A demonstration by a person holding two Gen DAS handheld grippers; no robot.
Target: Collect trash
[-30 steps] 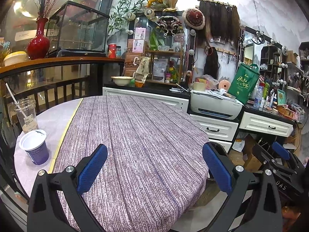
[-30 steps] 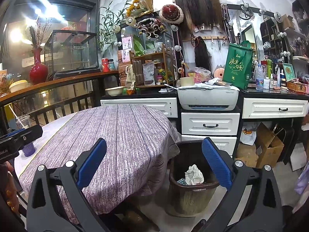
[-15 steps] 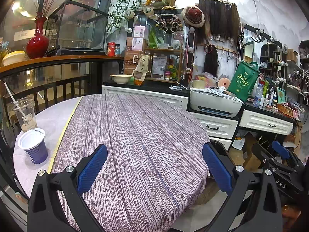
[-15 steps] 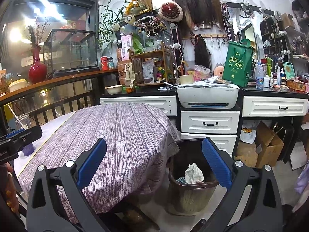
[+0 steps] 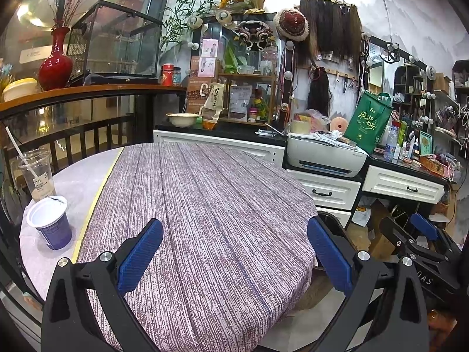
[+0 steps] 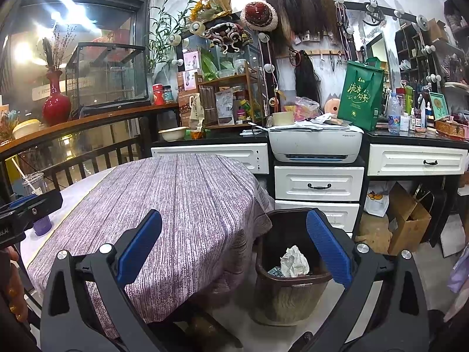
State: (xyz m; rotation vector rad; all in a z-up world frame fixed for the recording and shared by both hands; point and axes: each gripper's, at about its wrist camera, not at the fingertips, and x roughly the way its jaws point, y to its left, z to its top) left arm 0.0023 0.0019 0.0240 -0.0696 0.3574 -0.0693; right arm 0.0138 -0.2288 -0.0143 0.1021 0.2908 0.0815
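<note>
While both grippers were held spread above the work area, the round table (image 5: 70,182) took up most of each view, covered by a purple-and-white striped cloth (image 5: 211,220) that left a pale strip bare along its left side. Behind it ran a white drawer unit (image 6: 318,186) with a black top, carrying a white printer (image 6: 315,145) and a green shopping bag (image 6: 360,96).

A dark waste bin (image 6: 288,290) stood on the floor just beside the table's right edge, in front of the drawers. It held a crumpled white paper (image 6: 294,262) and a small bluish scrap whose nature could not be made out.

The left gripper (image 5: 234,258) hovered over the near part of the cloth, jaws wide apart, nothing between the blue pads. The right gripper (image 6: 233,253) was likewise spread wide and empty, positioned over the table's right edge and the bin; the bin's paper showed between its fingers in the right wrist view.

On the bare strip stood a clear plastic cup (image 5: 36,174) with a straw, a little pale liquid at its bottom. Just in front of it, nearer the camera, sat a blue tub (image 5: 49,223) with a white rim, upright and open at the top. Both were well apart from either gripper.
</note>
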